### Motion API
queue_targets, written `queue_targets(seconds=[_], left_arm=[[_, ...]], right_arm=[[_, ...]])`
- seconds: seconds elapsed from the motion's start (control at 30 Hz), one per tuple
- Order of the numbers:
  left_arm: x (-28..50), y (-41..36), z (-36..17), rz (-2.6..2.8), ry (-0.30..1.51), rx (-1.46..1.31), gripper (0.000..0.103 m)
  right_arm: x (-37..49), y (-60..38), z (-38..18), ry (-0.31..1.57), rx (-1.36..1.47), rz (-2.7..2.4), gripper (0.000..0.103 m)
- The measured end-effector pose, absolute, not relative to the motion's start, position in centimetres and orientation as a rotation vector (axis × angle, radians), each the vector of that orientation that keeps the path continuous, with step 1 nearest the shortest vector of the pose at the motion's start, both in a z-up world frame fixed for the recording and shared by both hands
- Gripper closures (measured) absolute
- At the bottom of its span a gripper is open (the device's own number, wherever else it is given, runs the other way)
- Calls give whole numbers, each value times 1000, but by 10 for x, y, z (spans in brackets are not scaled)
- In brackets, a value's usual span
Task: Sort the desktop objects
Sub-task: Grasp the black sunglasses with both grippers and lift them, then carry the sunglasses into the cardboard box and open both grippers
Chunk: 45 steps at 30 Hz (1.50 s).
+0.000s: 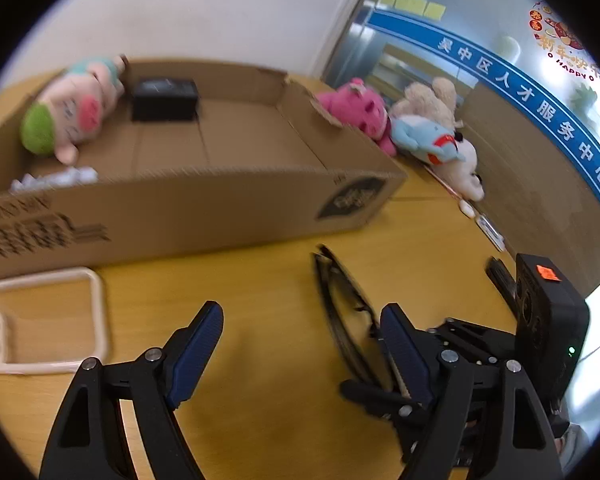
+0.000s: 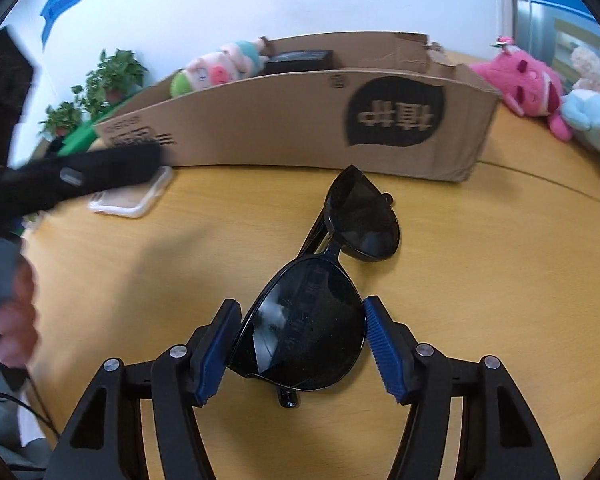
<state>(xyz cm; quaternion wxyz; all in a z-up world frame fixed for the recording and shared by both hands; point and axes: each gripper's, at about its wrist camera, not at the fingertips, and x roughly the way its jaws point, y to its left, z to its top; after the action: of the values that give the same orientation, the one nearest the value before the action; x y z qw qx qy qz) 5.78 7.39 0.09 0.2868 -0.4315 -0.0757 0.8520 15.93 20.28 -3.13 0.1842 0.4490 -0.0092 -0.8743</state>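
Note:
Black sunglasses (image 2: 324,292) lie on the wooden desk. My right gripper (image 2: 300,344) is open, its blue pads on either side of the near lens, close to its rim. My left gripper (image 1: 300,344) is open and empty over bare desk; the sunglasses (image 1: 342,312) lie just beyond its right finger, beside the right gripper (image 1: 500,344). A cardboard box (image 1: 204,200) stands behind, holding a pink pig plush (image 1: 72,112), a black box (image 1: 165,98) and white wrappers (image 1: 56,180). A clear phone case (image 1: 44,320) lies left of my left gripper.
A pink plush (image 1: 360,112), a beige plush (image 1: 428,100) and a blue-and-white plush (image 1: 444,148) lie right of the box against a wall panel. Small white items (image 1: 484,220) lie along the desk's right edge. Potted plants (image 2: 100,88) stand behind the box at left.

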Motion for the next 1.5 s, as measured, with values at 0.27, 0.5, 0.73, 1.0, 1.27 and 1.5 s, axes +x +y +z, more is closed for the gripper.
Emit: queue_targets(seconds=[0.27, 0.5, 0.73, 1.0, 1.27, 1.5], left_arm=[[53, 88, -35, 2109, -289, -1297, 28], [52, 80, -36, 2092, -301, -1347, 57], [52, 82, -3, 2134, -267, -1257, 57], [23, 87, 60, 2176, -204, -1113, 57], [-32, 90, 115, 2207, -143, -1014, 58], [-104, 96, 134, 2190, -139, -994, 60]], right_arm=[[169, 178, -29, -62, 1209, -2346, 42], [173, 163, -22, -48, 1153, -2311, 42], [174, 161, -2, -41, 1096, -2343, 42], [158, 169, 59, 15, 944, -2432, 42], [109, 175, 108, 19, 805, -2489, 42], [27, 178, 129, 21, 772, -2494, 42]])
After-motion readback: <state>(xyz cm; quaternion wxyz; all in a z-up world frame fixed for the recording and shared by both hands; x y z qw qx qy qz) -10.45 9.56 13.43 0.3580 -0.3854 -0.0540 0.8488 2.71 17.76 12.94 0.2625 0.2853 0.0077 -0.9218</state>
